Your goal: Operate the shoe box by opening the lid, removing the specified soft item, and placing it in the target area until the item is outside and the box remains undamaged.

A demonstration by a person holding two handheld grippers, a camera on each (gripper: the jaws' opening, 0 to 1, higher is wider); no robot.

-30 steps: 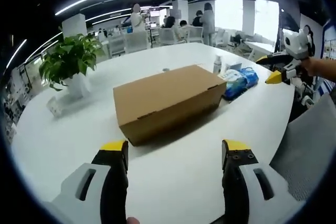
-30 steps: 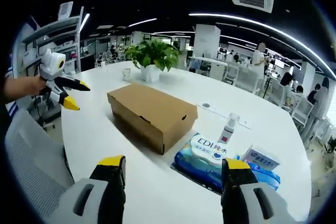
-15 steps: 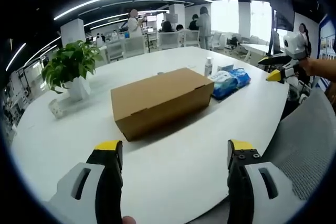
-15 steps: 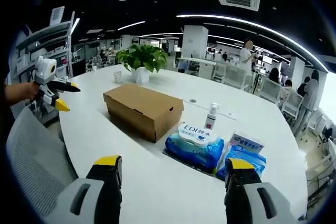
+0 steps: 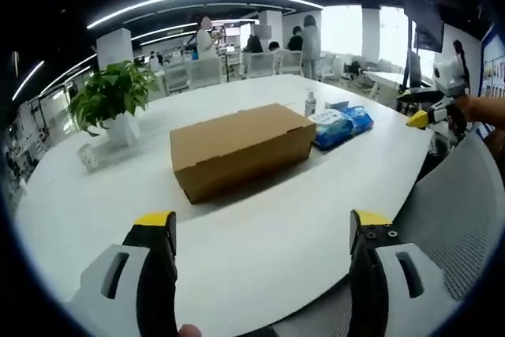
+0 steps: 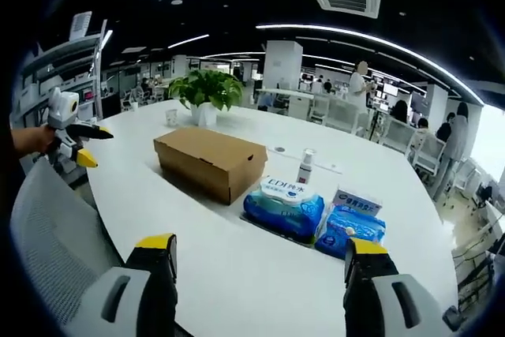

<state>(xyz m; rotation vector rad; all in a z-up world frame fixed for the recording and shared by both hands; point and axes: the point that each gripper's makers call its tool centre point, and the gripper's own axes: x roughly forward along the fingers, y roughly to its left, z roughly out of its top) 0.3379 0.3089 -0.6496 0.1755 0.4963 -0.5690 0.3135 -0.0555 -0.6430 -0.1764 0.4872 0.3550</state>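
The box [image 5: 241, 150] lies closed, lid down, near the middle of the white table [image 5: 260, 226], its long side running across the left gripper view. In the right gripper view the box [image 6: 208, 162] sits left of centre, with two blue wipe packs [image 6: 284, 207] just beside its right end, the nearer one labelled EDI, the other [image 6: 350, 229] further right toward the table edge. A small spray bottle [image 6: 305, 168] stands upright just behind the packs. In the left gripper view the packs [image 5: 341, 125] and the bottle [image 5: 310, 102] lie beyond the box's right end. A potted plant [image 5: 110, 100] in a white pot stands toward the table's far left edge, with a small white cup [image 5: 87, 158] near it; the right gripper view shows the plant [image 6: 203, 92] behind the box. The left gripper [image 5: 260, 234] hangs over the near edge of the table, jaws wide apart and holding nothing, well apart from the box. The right gripper [image 6: 254, 254] is likewise spread wide and empty above the near table edge. Each gripper shows small in the other's view: the right one [image 5: 430, 112] at the right margin, the left one [image 6: 75, 133] at the left margin, each held by a hand. A grey mesh chair [image 6: 47, 234] back stands beside the table. People and desks fill the office behind.
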